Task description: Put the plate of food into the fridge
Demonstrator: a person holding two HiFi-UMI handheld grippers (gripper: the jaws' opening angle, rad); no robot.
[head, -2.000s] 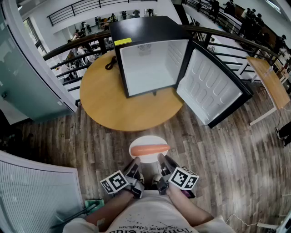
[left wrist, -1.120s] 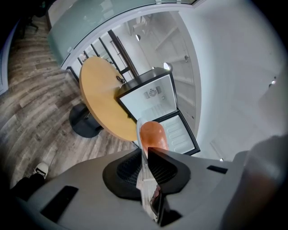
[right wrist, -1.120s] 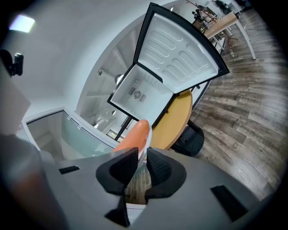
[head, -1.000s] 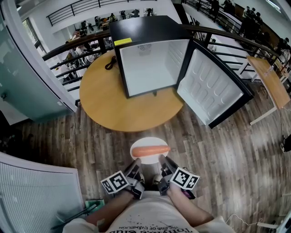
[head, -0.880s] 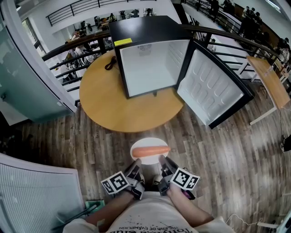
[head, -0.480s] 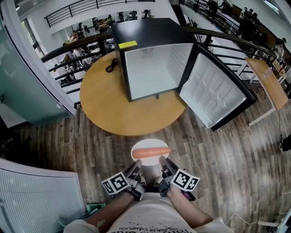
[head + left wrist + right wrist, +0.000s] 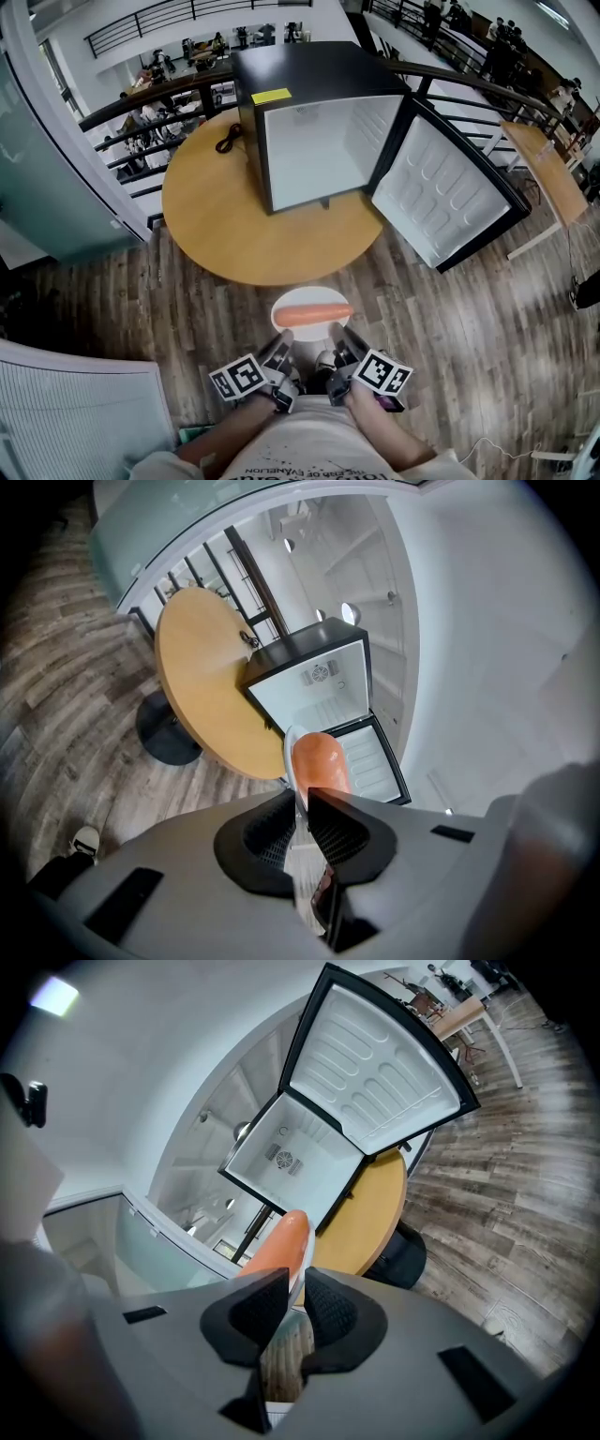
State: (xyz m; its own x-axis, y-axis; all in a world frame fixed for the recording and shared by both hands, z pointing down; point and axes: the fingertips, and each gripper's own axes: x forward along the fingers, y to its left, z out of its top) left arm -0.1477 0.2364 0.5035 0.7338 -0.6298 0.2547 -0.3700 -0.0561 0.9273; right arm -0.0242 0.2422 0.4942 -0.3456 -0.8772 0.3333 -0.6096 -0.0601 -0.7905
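**Step in hand: carrying to the fridge.** You hold the plate [image 7: 309, 294] in the air above the wooden floor [image 7: 450, 319]. It is short of the table [image 7: 234, 234] and well apart from the fridge [image 7: 319, 155] that stands on it.

**Left tool** [image 7: 283, 339]: narrow, clamped on the plate's near rim.
**Right tool** [image 7: 336, 334]: pinching the same near rim, its jaws closing tighter.

**Handling, as judged:**
- Keep the plate level. The piece of food [image 7: 312, 315] lies loose across it and looks likely to roll.
- Move both tools together at one height, so the rim does not twist between them.
- Pass over the table's edge, then aim for the fridge's inner floor.
- Stay left of the door [image 7: 450, 197], which hangs out to the right.

**Count:**
- plate, white: one
- piece of food, long and orange: one
- fridge, black outside and white inside, nothing seen within: one
- door, open: one
- table, round: one
- cable [image 7: 228, 134], black, on the table beside the fridge: one
- tools: two
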